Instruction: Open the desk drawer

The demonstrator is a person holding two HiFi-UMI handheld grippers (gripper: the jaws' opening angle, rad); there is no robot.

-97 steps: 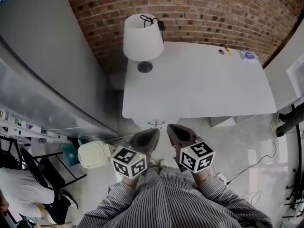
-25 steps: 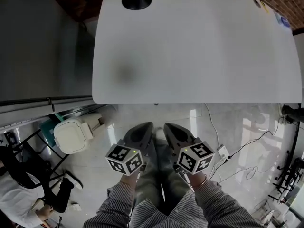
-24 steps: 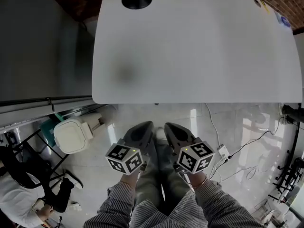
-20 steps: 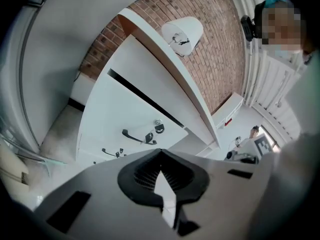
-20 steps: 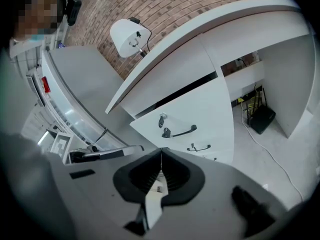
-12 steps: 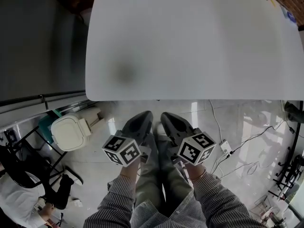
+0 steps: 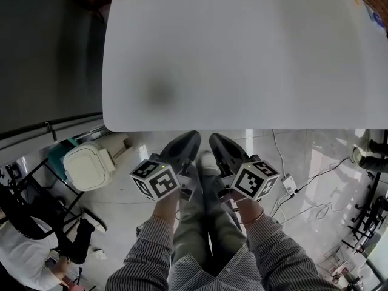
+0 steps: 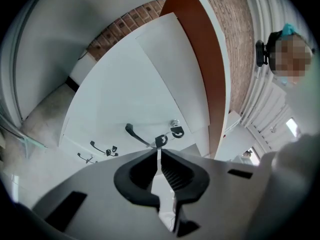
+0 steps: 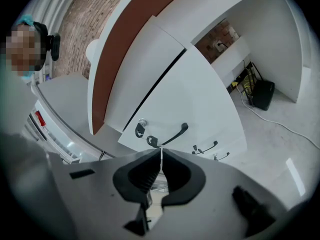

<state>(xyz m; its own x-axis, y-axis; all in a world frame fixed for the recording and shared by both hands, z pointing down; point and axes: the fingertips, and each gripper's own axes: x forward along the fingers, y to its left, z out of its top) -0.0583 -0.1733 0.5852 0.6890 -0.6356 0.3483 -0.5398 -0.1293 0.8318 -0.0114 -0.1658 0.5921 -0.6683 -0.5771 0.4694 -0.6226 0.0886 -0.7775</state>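
Note:
The white desk top [image 7: 242, 53] fills the upper head view and hides the drawers beneath it. My left gripper [image 7: 193, 137] and right gripper [image 7: 214, 138] hang side by side just below its front edge, both shut and empty. In the left gripper view a stack of white drawer fronts faces me. The top drawer's black handle [image 8: 137, 134] sits just beyond the left gripper's [image 8: 159, 149] shut tips, with a lock [image 8: 174, 122] beside it. The right gripper view shows the same handle [image 9: 172, 135] and lock [image 9: 142, 121] past the right gripper's [image 9: 161, 150] shut tips.
Two lower drawer handles [image 8: 99, 148] [image 9: 206, 147] sit below the top one. A white lidded bin [image 7: 88, 167] stands on the floor at left; a power strip [image 7: 286, 183] with cables lies at right. A person [image 7: 24, 265] sits at lower left. A black box [image 9: 261, 94] stands under the desk.
The desk top has grown larger and its front edge nearer. Both grippers have sunk, shifted toward that edge and rolled, so their marker cubes tilt outward. Both stayed shut.

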